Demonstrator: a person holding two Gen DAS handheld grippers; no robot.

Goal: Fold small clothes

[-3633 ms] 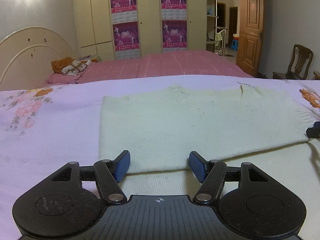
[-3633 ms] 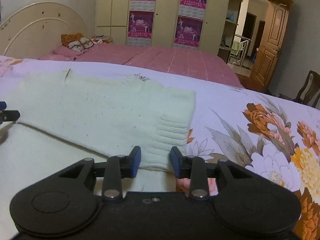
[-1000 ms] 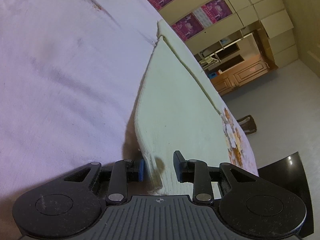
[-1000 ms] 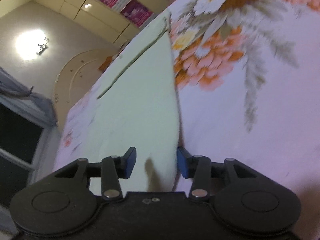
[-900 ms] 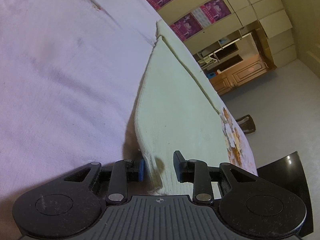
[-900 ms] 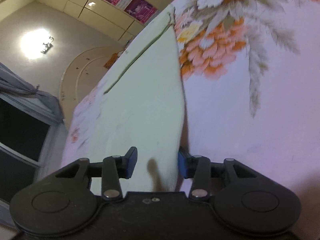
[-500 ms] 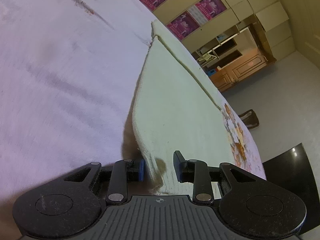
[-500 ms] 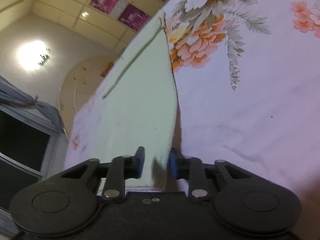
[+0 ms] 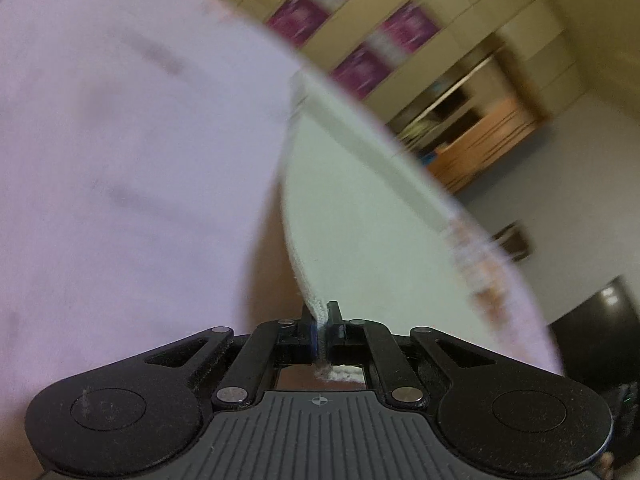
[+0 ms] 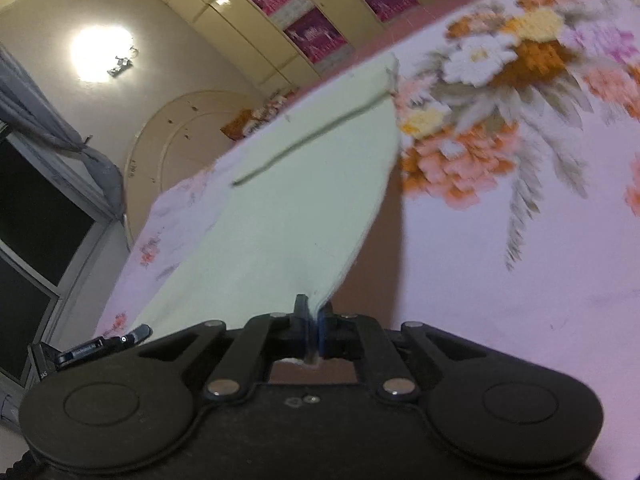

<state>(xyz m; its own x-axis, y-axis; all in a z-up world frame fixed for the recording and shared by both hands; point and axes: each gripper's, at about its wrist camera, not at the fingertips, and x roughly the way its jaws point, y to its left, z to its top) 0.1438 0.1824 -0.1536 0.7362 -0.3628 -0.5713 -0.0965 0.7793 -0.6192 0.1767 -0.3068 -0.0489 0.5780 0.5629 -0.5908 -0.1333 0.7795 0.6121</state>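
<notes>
Knit pinched at both near corners — that is where we stand. Our left gripper (image 9: 319,330) has closed tight on the near left corner of the sweater (image 9: 360,216), a tuft of cream yarn poking out behind the pads. Our right gripper (image 10: 314,330) is clamped the same way on the near right corner of the sweater (image 10: 288,208). From each pinch the cloth rises off the bed (image 9: 120,160) and casts a dark shadow beneath its raised edge, while the far part lies flat on the floral sheet (image 10: 540,220), an earlier fold showing as a dark crease across it.

To do this fold well, we judge that both hands should rise level with each other, keep the hem taut between them, and carry it forward over the flat part, so that the near edge lands square on the far edge — not skewed. The pinches look shallow, so a jerk could pull a corner free; slow and even seems safer.

No basket, box or drawer shows near the work. Beyond the bed stands a closed wardrobe (image 10: 304,12) with purple posters on its doors; what it holds we cannot see.
</notes>
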